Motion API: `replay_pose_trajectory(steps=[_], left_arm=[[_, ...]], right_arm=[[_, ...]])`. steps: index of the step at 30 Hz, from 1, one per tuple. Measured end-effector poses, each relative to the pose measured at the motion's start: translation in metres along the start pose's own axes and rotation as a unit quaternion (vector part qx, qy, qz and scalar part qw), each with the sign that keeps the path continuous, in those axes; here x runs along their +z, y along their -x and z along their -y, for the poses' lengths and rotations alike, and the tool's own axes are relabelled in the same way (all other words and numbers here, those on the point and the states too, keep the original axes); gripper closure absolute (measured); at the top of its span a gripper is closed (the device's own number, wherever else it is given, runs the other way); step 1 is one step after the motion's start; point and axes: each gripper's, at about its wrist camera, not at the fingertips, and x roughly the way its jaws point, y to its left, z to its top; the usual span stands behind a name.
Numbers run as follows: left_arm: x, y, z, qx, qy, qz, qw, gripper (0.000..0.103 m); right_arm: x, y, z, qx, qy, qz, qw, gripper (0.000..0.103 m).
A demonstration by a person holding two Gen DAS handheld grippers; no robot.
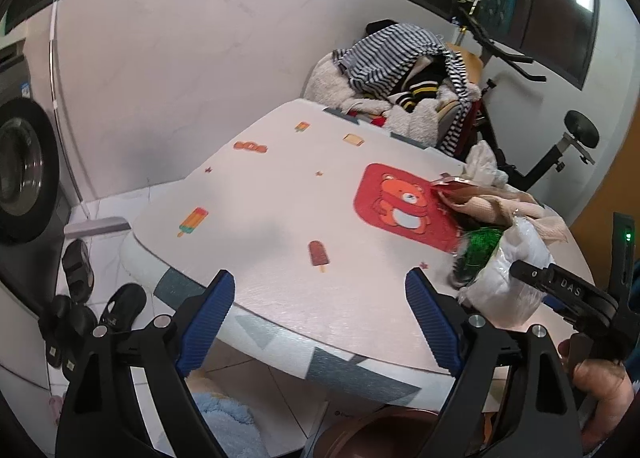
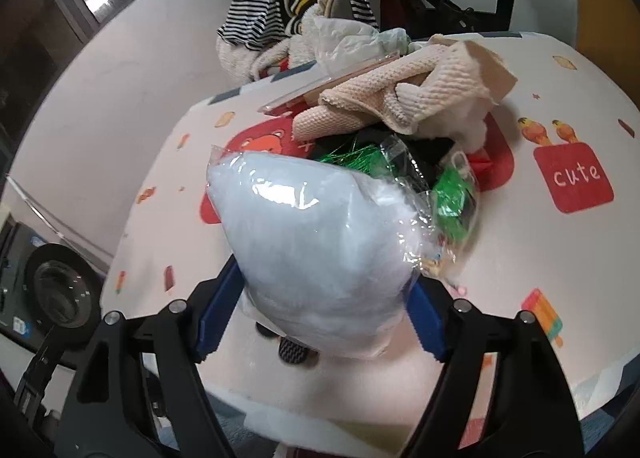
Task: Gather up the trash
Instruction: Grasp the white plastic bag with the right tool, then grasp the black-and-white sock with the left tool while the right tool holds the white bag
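A clear plastic bag of white stuffing [image 2: 316, 242] fills the right wrist view. My right gripper [image 2: 326, 274] is shut on it, a blue pad against each side. Behind it lies a heap of trash: green tinsel [image 2: 352, 155], beige textured cloths [image 2: 404, 97] and crumpled white plastic [image 2: 352, 37]. In the left wrist view the same bag [image 1: 508, 278] sits at the right by the heap [image 1: 480, 209], with one black finger [image 1: 560, 288] of the right gripper across it. My left gripper [image 1: 320, 278] hangs open over the near edge of the table, with nothing between its pads.
The table wears a white mat [image 1: 280, 185] printed with ice lollies and a red bear patch. Beyond it a chair holds piled clothes [image 1: 404, 73], with an exercise bike [image 1: 532, 161] beside it. A washing machine [image 1: 24, 165] and shoes [image 1: 80, 290] are at left, a brown bowl [image 1: 372, 430] below the table.
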Motion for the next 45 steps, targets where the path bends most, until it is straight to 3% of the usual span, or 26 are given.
replay_pose_trajectory(steps=[9,18,22,29,32,35,39,45], left_arm=[[-0.003,0.032,0.032,-0.021,-0.032,0.022,0.999,0.018],[-0.015,0.032,0.054,-0.067,-0.029,-0.003,0.9973,0.018],[-0.021,0.029,0.063,-0.073,-0.039,-0.008,0.9965,0.02],[-0.031,0.008,0.077,-0.1,-0.041,-0.04,0.9934,0.024],[-0.036,-0.006,0.081,-0.117,-0.036,-0.058,0.9907,0.035],[-0.041,-0.027,0.09,-0.137,-0.037,-0.084,0.9863,0.038],[-0.046,-0.062,0.113,-0.153,-0.067,-0.121,0.9785,0.048],[-0.031,-0.089,0.127,-0.186,-0.027,-0.15,0.9706,0.049]], right_arm=[[-0.014,0.046,0.013,0.033,0.019,0.037,0.999,0.027],[-0.042,0.095,0.051,0.021,0.065,0.079,0.994,0.027],[-0.058,0.102,0.075,0.001,0.077,0.074,0.994,0.027],[-0.065,0.101,0.112,-0.021,0.04,0.066,0.997,0.028],[-0.065,0.102,0.116,-0.028,0.033,0.072,0.996,0.029],[-0.064,0.102,0.114,-0.027,0.029,0.073,0.997,0.029],[-0.06,0.102,0.109,-0.026,0.036,0.075,0.996,0.03],[-0.052,0.11,0.113,-0.029,0.035,0.086,0.995,0.03]])
